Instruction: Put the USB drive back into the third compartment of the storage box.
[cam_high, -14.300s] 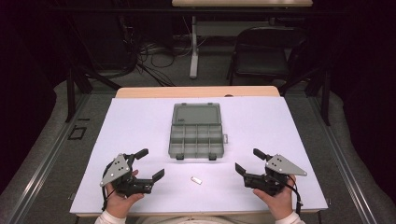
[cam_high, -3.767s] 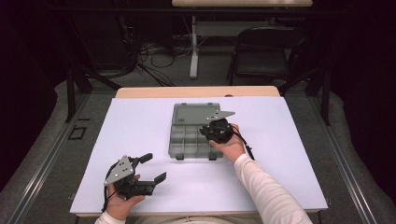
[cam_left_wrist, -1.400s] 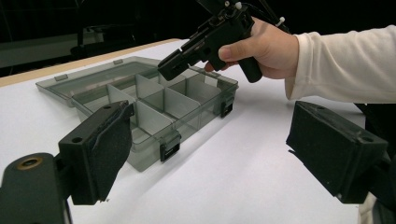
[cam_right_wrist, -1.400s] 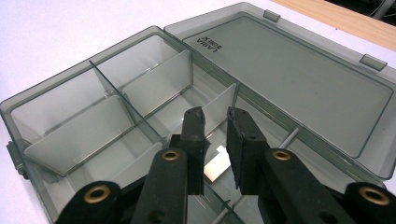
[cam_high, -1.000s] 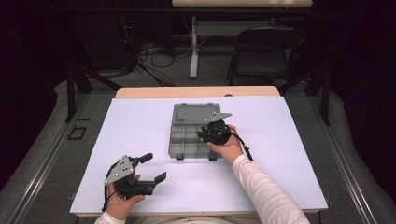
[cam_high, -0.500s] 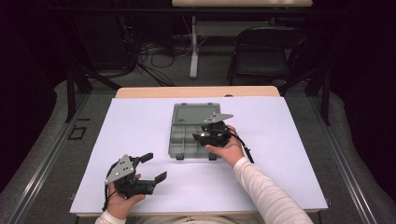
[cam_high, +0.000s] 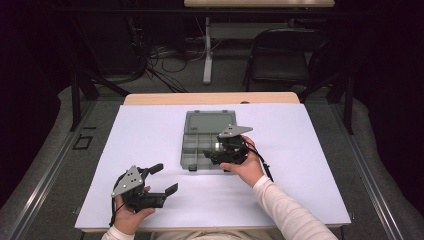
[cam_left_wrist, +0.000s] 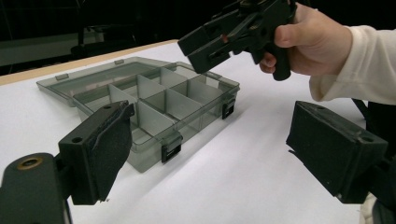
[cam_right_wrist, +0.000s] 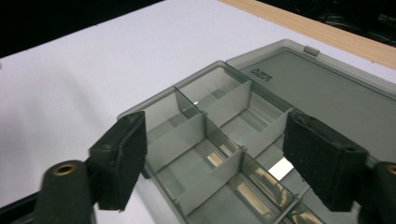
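A smoky see-through compartment box (cam_high: 199, 146) lies open mid-table, its lid (cam_high: 205, 122) flat behind it. My right gripper (cam_high: 210, 156) hovers over the box's front right part, jaws pointing left. They have just been opening and stand wide with nothing between them. In the right gripper view the gripper (cam_right_wrist: 222, 158) looks down on the dividers (cam_right_wrist: 205, 123); a bright patch in one cell may be a reflection. My left gripper (cam_high: 164, 179) rests at the front left, open and empty. The left gripper view has its pads (cam_left_wrist: 109, 149) facing the box (cam_left_wrist: 154, 98) and the right gripper (cam_left_wrist: 201, 46).
The white table cover (cam_high: 300, 165) stretches wide on both sides of the box. A wooden strip (cam_high: 210, 98) marks the far edge. A dark chair (cam_high: 285, 55) and cables stand on the floor beyond the table.
The right gripper's jaws have spread from nearly shut to wide above the box, and that hand has lifted slightly and drifted toward me. The left gripper has stayed put.
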